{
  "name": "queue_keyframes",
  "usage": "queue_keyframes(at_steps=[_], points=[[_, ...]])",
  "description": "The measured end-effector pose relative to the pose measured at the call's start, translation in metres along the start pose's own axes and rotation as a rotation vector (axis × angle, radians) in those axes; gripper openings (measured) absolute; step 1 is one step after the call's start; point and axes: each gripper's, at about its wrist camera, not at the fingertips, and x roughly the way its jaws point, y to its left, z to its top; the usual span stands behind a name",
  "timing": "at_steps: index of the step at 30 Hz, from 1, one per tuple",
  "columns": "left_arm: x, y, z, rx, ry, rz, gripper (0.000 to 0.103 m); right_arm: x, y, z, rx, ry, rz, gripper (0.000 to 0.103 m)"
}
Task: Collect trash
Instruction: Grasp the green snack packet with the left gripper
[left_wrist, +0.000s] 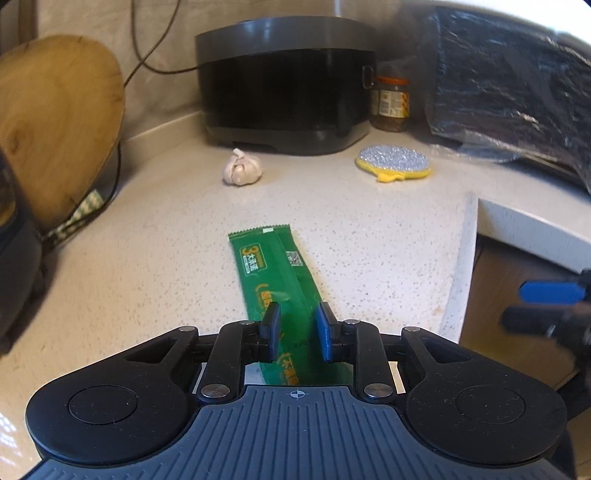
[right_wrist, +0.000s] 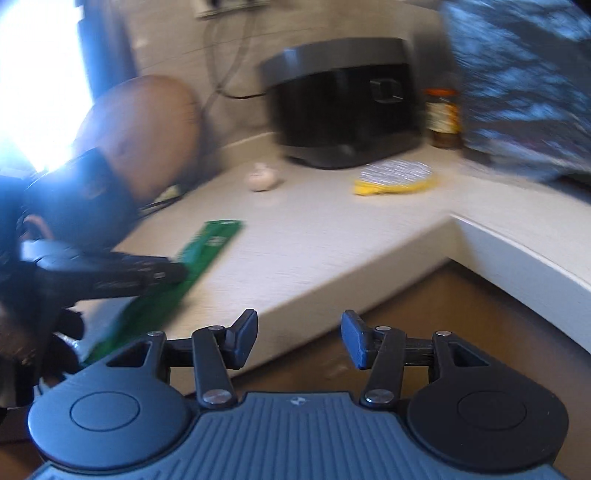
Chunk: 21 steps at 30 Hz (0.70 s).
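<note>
A long green wrapper lies flat on the speckled counter, running from mid counter toward the near edge. My left gripper is open, its two pads standing either side of the wrapper's near part, just above it. The wrapper also shows in the right wrist view, with the left gripper over it. My right gripper is open and empty, off the counter's front edge over the brown floor. It shows at the right edge of the left wrist view.
A black rice cooker stands at the back, with a garlic bulb and a silver-yellow scrubber before it. A jar and a black plastic-wrapped bundle are at the right. A wooden board leans at left.
</note>
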Motion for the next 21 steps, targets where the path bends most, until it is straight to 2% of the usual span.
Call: queue_keyframes(at_steps=[5, 8, 11, 14, 17, 21], points=[[0.006, 0.002, 0.001, 0.006, 0.004, 0.036, 0.029, 0.001, -0.021, -0.003, 0.036, -0.002, -0.032, 0.060], [0.006, 0.005, 0.001, -0.004, 0.018, 0.030, 0.030, 0.001, -0.026, -0.007, 0.028, -0.003, -0.044, 0.067], [0.006, 0.013, 0.004, -0.067, 0.043, -0.037, 0.037, 0.005, -0.029, -0.009, 0.027, 0.000, -0.049, 0.067], [-0.006, 0.030, 0.010, -0.184, 0.043, -0.140, 0.039, 0.008, -0.034, -0.012, 0.038, 0.007, -0.043, 0.067], [-0.023, 0.024, 0.010, -0.131, 0.007, -0.081, 0.037, 0.011, -0.039, -0.016, 0.048, 0.018, -0.043, 0.067], [-0.021, 0.008, 0.000, -0.077, 0.053, -0.074, 0.037, 0.013, -0.046, -0.017, 0.074, 0.016, -0.055, 0.067]])
